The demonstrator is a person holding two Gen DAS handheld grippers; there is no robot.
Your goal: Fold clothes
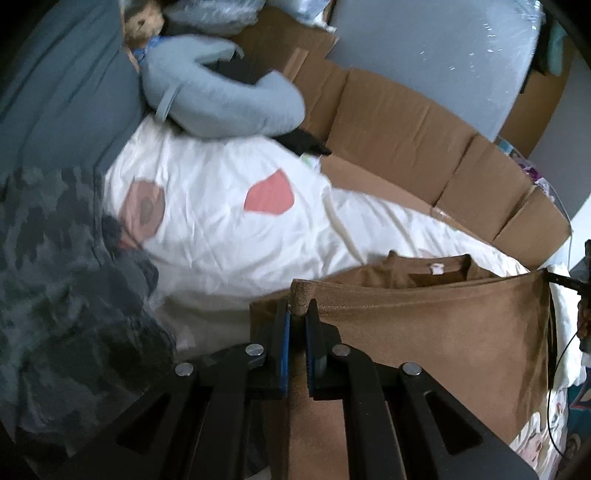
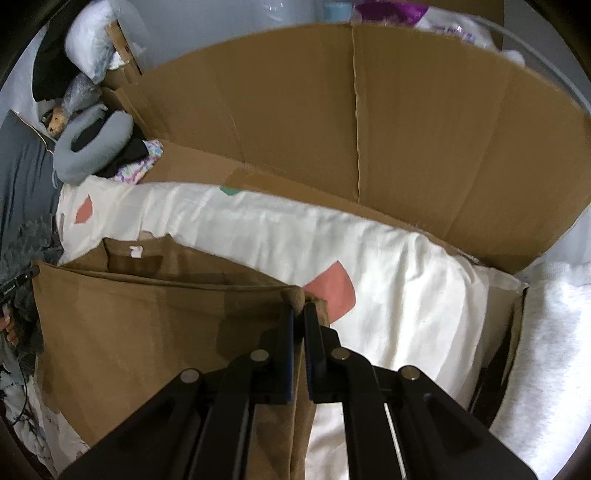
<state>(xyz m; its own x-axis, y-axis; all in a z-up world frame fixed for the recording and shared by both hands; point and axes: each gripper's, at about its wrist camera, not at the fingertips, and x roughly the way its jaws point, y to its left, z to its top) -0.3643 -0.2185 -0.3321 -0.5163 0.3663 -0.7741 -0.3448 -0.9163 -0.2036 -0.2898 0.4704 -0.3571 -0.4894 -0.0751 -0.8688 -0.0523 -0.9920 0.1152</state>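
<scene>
Corners of the brown shirt [image 1: 424, 332] sit pinched in both closed grippers, left [image 1: 297, 314] and right [image 2: 298, 310]; collar beyond our jaws on the white duvet [image 2: 388, 251]. We keep the hem taut and level.

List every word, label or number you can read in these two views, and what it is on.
None can be read.
White neck tag on the brown T-shirt: no print can be made out.
Purple and white package behind the cardboard: its markings are too blurred to read.
White duvet: only coloured shapes, no writing.
</scene>
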